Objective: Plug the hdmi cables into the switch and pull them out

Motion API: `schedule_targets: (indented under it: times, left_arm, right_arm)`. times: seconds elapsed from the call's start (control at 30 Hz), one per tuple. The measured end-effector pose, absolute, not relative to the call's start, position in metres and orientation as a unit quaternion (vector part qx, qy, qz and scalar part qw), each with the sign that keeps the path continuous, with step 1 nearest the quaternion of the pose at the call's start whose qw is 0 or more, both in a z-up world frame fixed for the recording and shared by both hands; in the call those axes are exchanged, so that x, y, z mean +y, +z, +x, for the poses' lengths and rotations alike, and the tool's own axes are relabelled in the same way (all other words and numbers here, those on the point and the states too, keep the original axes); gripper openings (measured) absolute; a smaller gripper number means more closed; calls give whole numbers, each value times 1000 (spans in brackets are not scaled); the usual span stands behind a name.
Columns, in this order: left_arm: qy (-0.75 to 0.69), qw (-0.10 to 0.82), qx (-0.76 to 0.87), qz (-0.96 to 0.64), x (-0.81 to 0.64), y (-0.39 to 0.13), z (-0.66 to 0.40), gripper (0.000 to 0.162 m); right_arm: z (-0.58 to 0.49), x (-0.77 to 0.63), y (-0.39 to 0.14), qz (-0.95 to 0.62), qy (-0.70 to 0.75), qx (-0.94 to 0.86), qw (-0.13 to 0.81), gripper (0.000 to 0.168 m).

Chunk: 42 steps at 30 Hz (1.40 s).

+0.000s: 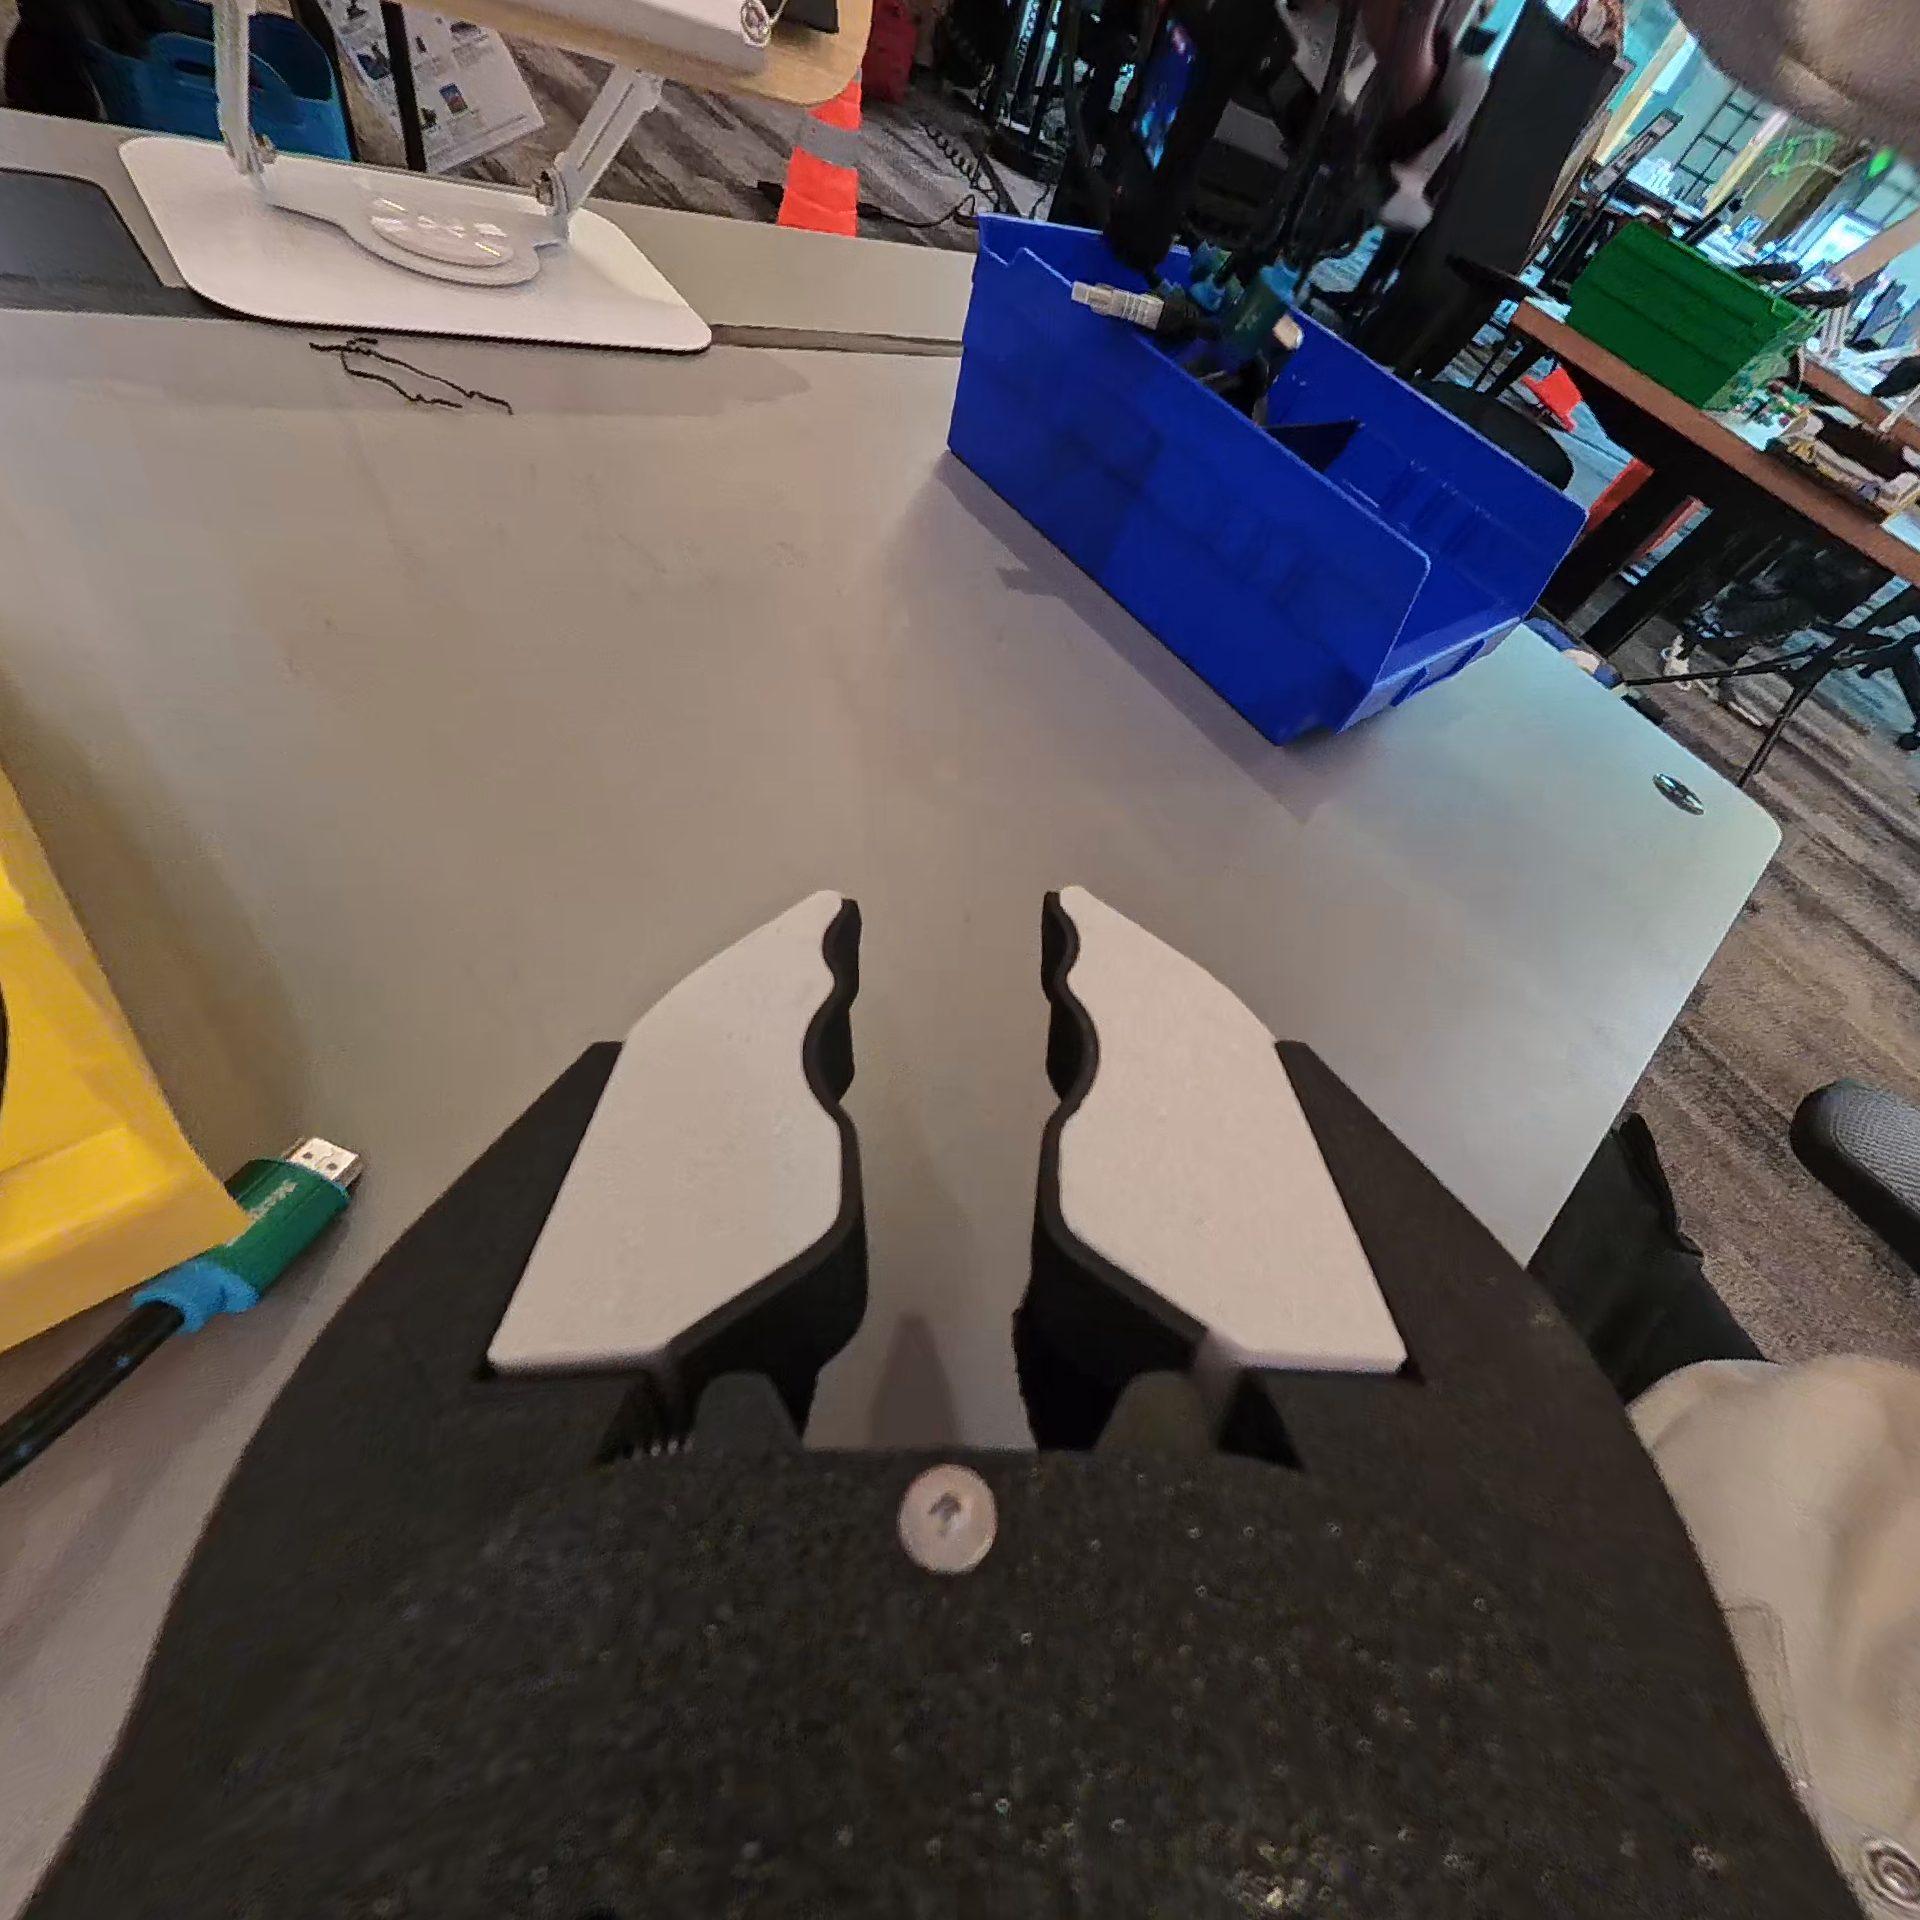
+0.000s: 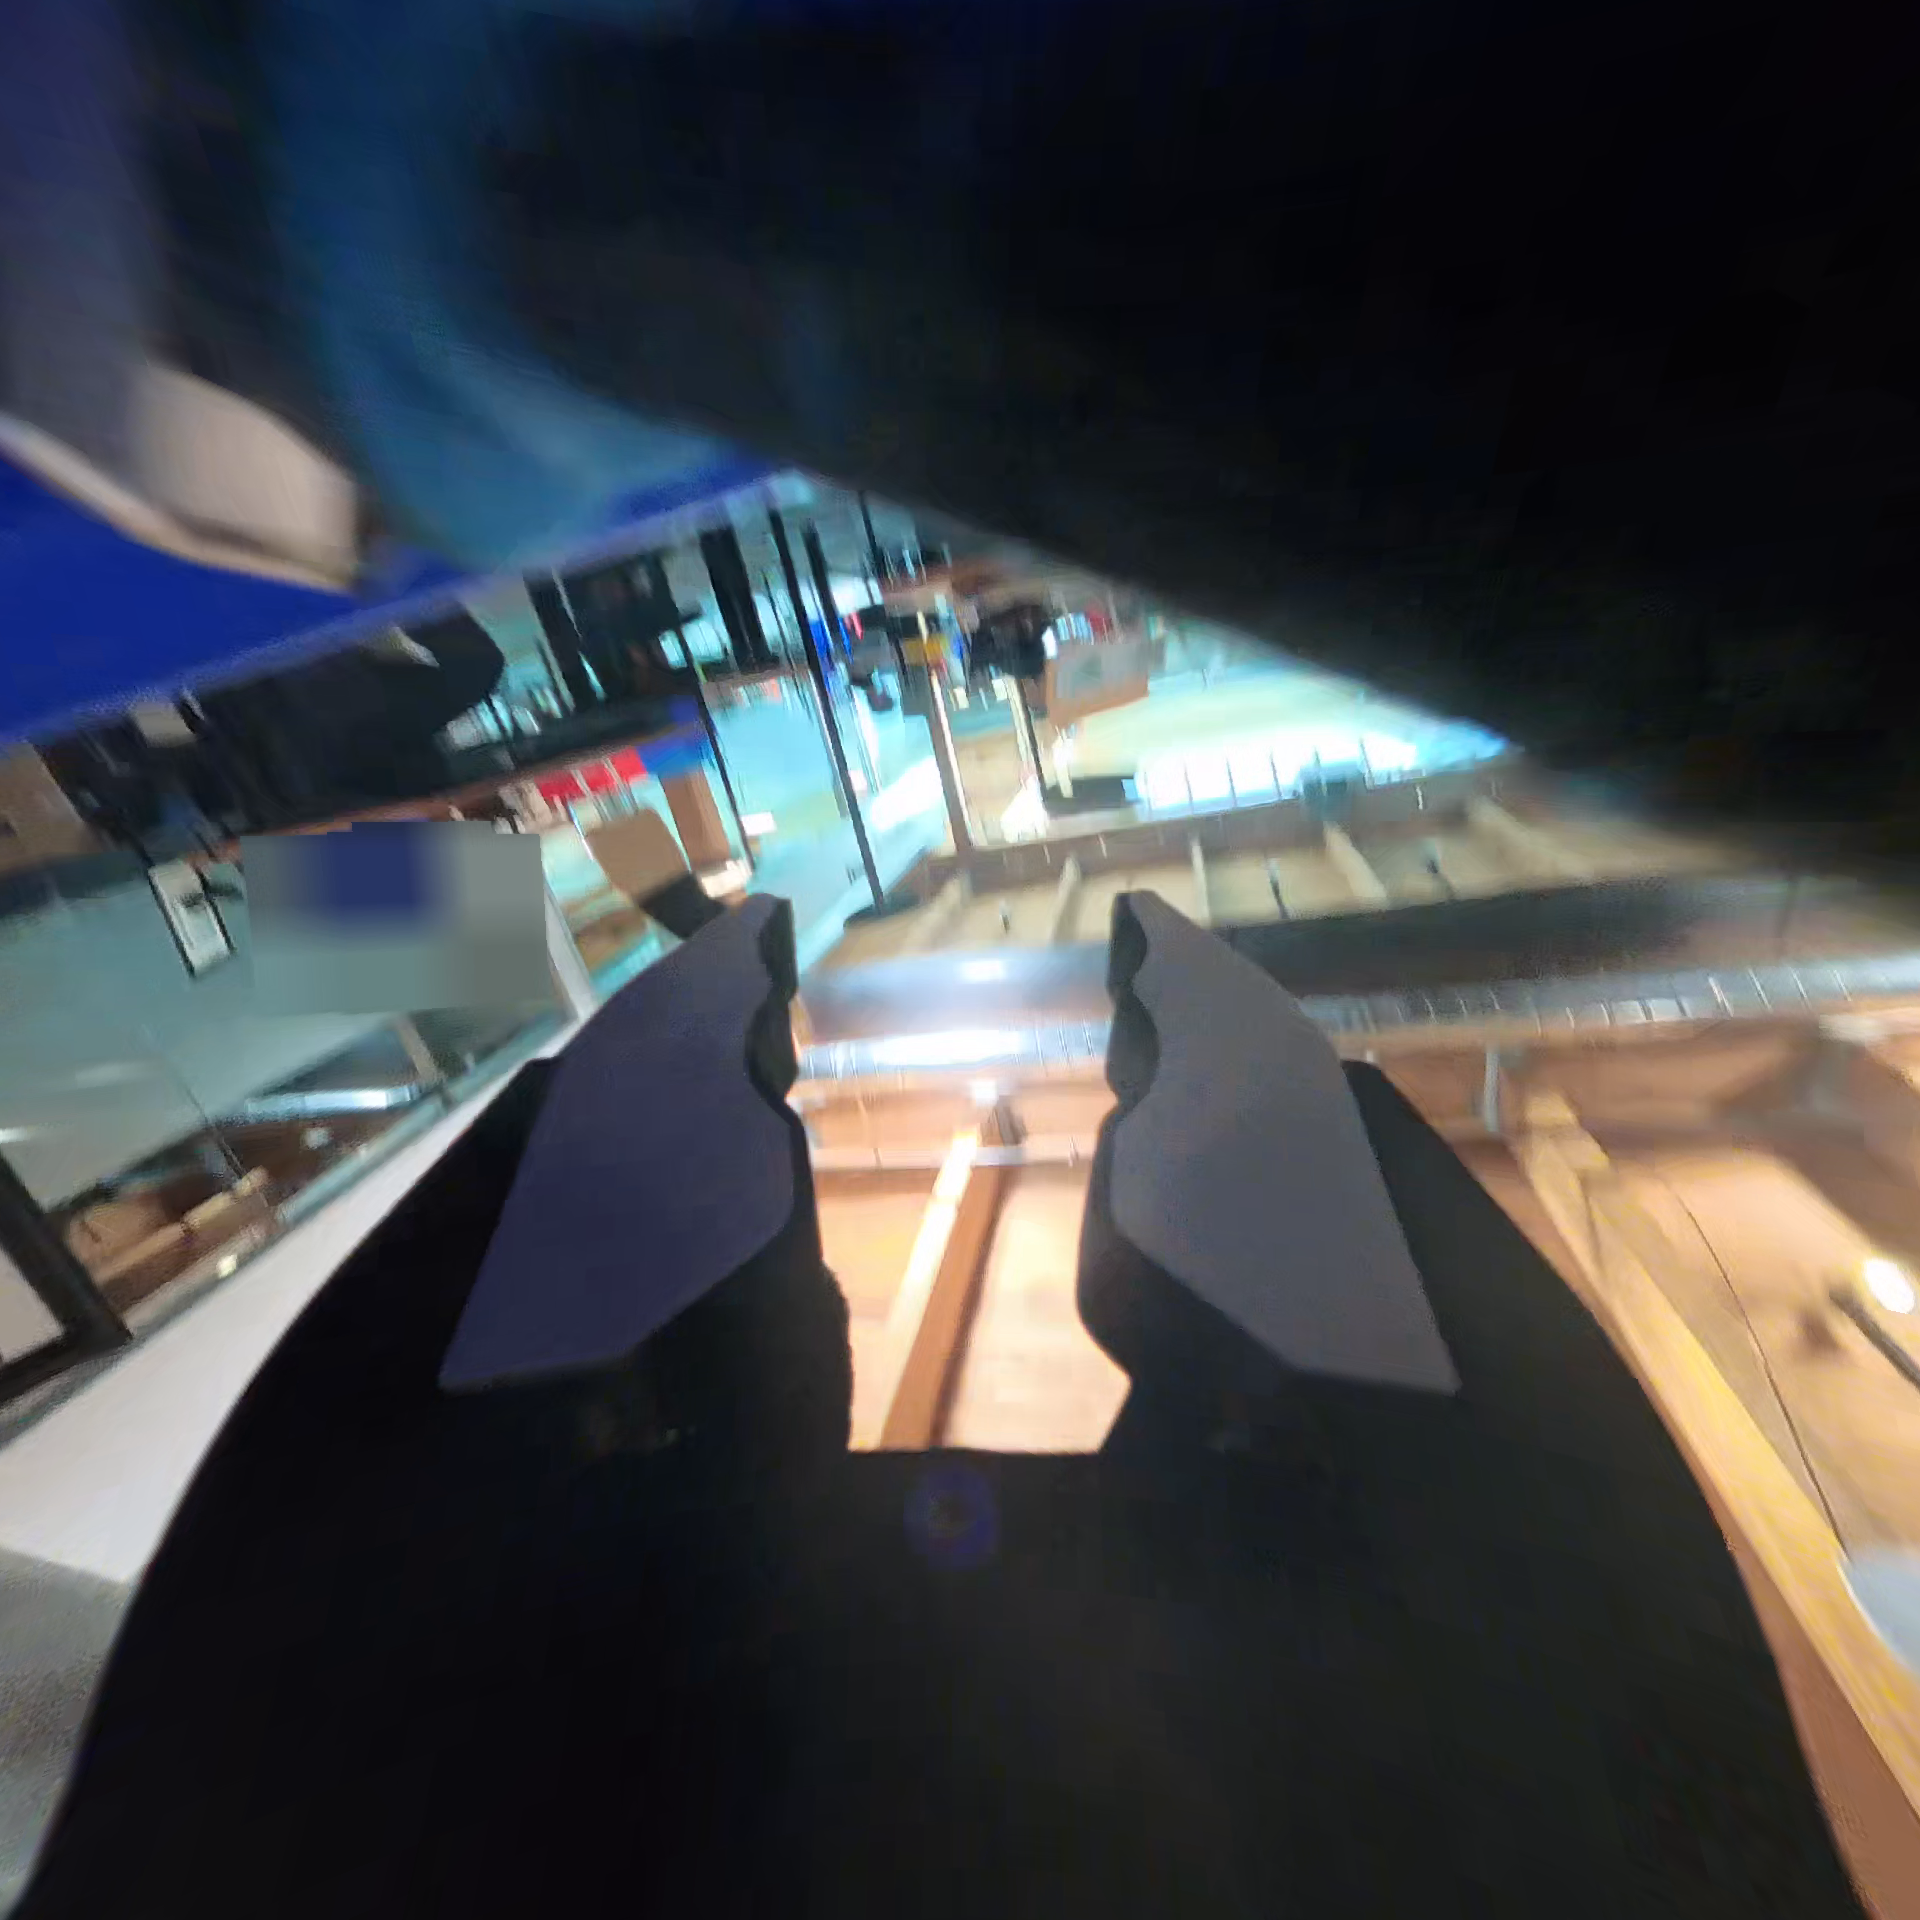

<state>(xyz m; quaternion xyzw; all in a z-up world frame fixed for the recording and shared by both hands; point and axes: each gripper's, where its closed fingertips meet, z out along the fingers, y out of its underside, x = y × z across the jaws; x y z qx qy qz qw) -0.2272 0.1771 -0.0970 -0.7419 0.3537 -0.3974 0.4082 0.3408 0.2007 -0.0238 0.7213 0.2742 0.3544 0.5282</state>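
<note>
Both grippers are empty, jaws apart: the left gripper [image 1: 951,925] hovers over the grey surface [image 1: 623,675], the right gripper [image 2: 951,935] points blurrily off into the room. A green HDMI plug [image 1: 296,1195] lies near left; no switch shows, so the next move is probably reaching left to grasp that plug.

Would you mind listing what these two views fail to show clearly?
- The switch: in neither view.
- Green HDMI plug: left wrist view, its cable cut off by the left edge.
- Blue bin contents: left wrist view, too small and tangled.
- Right wrist view: motion-blurred, a dark mass covers the top; right gripper aims off the table.
</note>
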Motion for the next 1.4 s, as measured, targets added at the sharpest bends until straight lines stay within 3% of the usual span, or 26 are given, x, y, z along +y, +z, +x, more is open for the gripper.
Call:
schedule_targets:
  times: [0.03,0.13,0.17,0.23,0.4,0.5,0.57,0.77,0.87,0.93,1.0,1.07,1.17,1.4]
  left_arm:
    - [-397,408,354,-742,177,-97,-227,33]
    - [-397,408,353,-742,177,-98,-230,33]
    - [-399,406,352,-743,177,-99,-231,33]
    - [-405,402,346,-745,178,-100,-234,33]
    - [-418,395,334,-747,180,-99,-236,33]
    - [-419,394,337,-746,178,-99,-233,33]
    - [-415,396,341,-745,176,-98,-232,33]
    - [-406,396,353,-745,173,-101,-230,33]
    - [-404,397,350,-746,174,-101,-231,33]
    - [-400,399,348,-748,176,-101,-234,33]
    - [-399,403,343,-749,177,-100,-239,33]
    - [-398,407,339,-749,177,-99,-242,33]
    - [-398,409,336,-749,176,-97,-241,33]
    - [-367,425,366,-742,169,-97,-233,32]
  right_arm:
    - [345,201,-14,698,372,270,549,53]
    - [356,191,3,653,395,243,599,51]
    - [356,183,0,663,376,239,602,56]
    - [359,180,2,688,362,246,579,49]
    - [362,136,53,663,350,158,643,48]
    - [340,99,15,749,184,158,617,48]
    - [337,86,6,776,139,133,601,38]
    - [417,67,93,585,386,68,710,43]
    - [462,54,97,598,421,55,680,54]
    - [505,45,89,636,458,73,617,51]
    - [535,26,90,653,497,55,569,73]
    - [551,31,86,634,555,107,528,64]
    - [528,61,34,694,554,179,423,57]
    - [500,58,38,658,569,158,467,70]
